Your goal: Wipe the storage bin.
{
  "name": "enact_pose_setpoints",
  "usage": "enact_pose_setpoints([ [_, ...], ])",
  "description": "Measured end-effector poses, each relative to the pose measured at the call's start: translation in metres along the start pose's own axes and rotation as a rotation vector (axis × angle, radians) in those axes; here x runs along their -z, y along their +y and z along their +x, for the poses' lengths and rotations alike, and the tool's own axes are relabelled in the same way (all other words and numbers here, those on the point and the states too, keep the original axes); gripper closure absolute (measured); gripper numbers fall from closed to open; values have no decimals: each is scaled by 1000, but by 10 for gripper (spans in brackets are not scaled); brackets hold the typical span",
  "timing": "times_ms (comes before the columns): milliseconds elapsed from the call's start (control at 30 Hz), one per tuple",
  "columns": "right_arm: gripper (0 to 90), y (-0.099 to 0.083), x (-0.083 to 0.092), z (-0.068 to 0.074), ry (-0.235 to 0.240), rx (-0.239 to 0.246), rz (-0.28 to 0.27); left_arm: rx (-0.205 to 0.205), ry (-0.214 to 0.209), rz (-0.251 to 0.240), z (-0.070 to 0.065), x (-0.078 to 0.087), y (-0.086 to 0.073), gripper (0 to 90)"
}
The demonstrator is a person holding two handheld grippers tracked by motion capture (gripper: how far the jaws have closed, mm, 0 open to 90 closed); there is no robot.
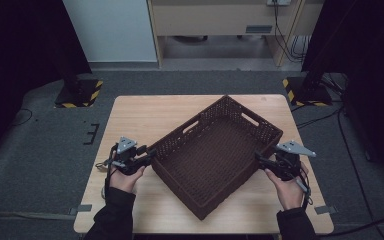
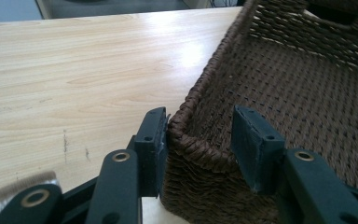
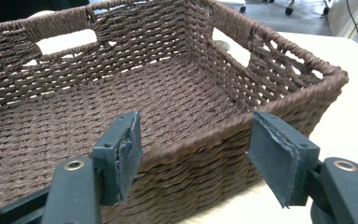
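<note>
A brown woven basket (image 1: pixel 215 155) with cut-out handles lies diagonally on the wooden table (image 1: pixel 145 115), with nothing in it. My left gripper (image 1: pixel 152 152) is at its left corner. In the left gripper view the jaws (image 2: pixel 200 135) straddle that corner of the basket (image 2: pixel 307 93): one pad (image 2: pixel 151 140) touches the outer wall and the other pad (image 2: pixel 251 149) stands inside, apart from the weave. My right gripper (image 1: pixel 257 159) is at the basket's right side. Its open jaws (image 3: pixel 196 140) stand wide on either side of the rim (image 3: pixel 205 135), not pressing it.
Bare tabletop (image 2: pixel 74 70) stretches to the left of and behind the basket. Two stand bases with yellow-black stripes (image 1: pixel 77 92) (image 1: pixel 307 92) sit on the grey floor beyond the table's far corners. A pale cabinet (image 1: pixel 220 20) and cables stand farther back.
</note>
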State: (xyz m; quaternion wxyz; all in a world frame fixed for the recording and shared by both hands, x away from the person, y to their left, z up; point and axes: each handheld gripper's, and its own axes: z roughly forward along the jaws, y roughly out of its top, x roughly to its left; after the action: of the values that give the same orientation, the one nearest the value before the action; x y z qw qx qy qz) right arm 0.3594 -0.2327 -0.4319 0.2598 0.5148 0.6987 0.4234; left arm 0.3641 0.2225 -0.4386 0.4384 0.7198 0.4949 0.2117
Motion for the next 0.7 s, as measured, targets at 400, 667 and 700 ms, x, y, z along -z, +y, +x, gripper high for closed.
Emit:
enact_pose_setpoints([
  [400, 362, -5, -8, 6, 35, -12, 22, -47, -20, 18, -18, 14, -6, 539],
  [667, 446, -3, -14, 8, 39, 13, 29, -41, -26, 0, -9, 2, -3, 598],
  [700, 451, -3, -14, 7, 41, 16, 28, -42, -26, 7, -9, 0, -4, 608],
])
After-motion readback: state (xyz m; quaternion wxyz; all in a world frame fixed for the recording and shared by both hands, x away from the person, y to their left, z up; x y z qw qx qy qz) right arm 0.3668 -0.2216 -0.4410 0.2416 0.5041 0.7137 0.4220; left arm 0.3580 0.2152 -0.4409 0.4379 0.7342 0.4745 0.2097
